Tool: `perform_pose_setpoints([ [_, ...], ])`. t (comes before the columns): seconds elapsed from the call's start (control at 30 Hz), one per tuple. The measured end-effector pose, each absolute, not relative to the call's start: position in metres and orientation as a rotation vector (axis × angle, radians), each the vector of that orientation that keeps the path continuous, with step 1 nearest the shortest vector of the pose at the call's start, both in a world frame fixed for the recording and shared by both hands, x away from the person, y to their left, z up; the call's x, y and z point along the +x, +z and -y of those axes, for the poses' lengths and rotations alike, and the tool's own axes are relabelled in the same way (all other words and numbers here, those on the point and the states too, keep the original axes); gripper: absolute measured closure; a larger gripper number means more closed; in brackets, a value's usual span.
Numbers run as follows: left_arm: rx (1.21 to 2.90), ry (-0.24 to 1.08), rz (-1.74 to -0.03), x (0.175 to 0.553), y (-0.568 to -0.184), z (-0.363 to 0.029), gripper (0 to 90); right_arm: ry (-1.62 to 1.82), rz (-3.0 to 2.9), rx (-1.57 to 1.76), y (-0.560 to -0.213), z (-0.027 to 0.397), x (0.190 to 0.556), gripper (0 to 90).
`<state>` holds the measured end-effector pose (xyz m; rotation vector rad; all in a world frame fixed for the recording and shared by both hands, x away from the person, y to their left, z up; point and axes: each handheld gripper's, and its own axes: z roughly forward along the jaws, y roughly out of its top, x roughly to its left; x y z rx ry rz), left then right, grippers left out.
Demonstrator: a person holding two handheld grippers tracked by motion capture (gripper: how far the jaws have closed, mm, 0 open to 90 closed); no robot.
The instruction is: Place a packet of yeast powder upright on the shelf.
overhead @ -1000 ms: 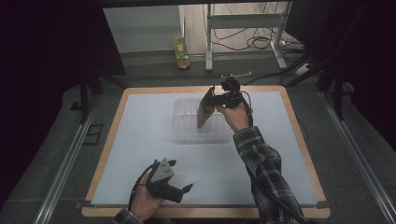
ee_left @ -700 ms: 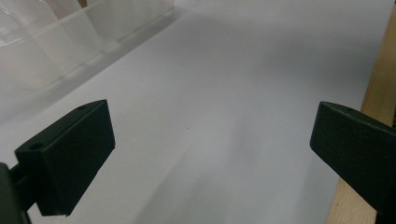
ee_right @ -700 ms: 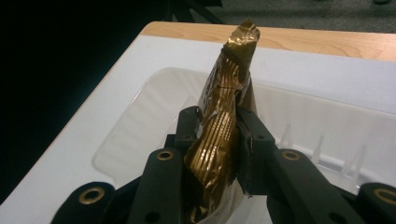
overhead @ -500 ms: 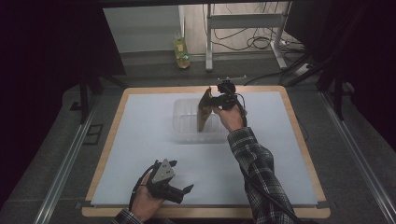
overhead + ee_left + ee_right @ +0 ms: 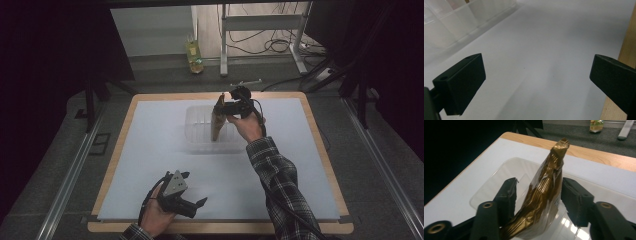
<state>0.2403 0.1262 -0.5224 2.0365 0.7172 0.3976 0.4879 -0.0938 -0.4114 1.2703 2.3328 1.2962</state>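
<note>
A gold-brown foil packet (image 5: 217, 121) (image 5: 549, 177) stands upright in a clear plastic container (image 5: 197, 134) (image 5: 496, 185) at the far middle of the white mat. My right gripper (image 5: 223, 108) (image 5: 539, 185) is at the packet's upper part. Its jaws have just been opening and now stand apart on either side of the packet, with a gap on the left side, so it is open. My left gripper (image 5: 194, 189) (image 5: 536, 62) rests near the table's front edge, open with nothing between its jaws. The container's corner (image 5: 461, 20) lies ahead of it.
A white mat (image 5: 150, 150) covers the wooden table (image 5: 320, 145). Beyond the far edge, on the floor, stand a yellow-green bottle (image 5: 194, 52) and metal frame legs (image 5: 223, 45) with cables. A dark rail (image 5: 70, 170) runs along the left.
The right hand has shifted slightly left and brought the packet from a tilt to upright in the container. The left hand has stayed put.
</note>
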Motion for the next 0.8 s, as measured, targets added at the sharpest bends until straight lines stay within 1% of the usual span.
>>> perform_pose_setpoints([
  [0.37,2.041,0.414,-0.728,0.242,-0.522,-0.13,0.8,1.258,-2.387,1.142,-0.404,0.09,0.473,33.2],
  [0.8,2.05,0.46,-0.733,0.244,-0.523,-0.133,0.8,1.287,-2.437,1.012,-0.402,0.088,0.458,23.9],
])
